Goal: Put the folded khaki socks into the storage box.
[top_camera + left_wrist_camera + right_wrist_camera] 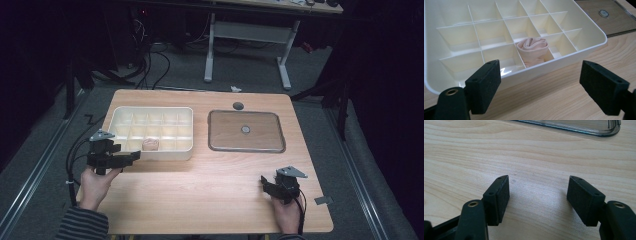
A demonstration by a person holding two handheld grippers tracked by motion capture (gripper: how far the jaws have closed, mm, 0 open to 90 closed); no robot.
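Both tongs stand wide and empty — left gripper (131, 158) just beside the tray (116, 114), right gripper (265, 184) resting on bare table (200, 175). My rolled sock (532, 50) sits in a front-row cell, soft pink knit between thin, glossy cream dividers. It looks loose; I think it may unroll or spring up over the wall. At the right lies the clear, rounded lid (246, 131) — slick, so it may skid.

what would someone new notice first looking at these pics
Probably the cream divided box on the table's left half, with a rolled pink cloth in one front-row compartment. The left hand-held gripper sits just before it, jaws wide and empty. A clear lid lies flat to the box's right.
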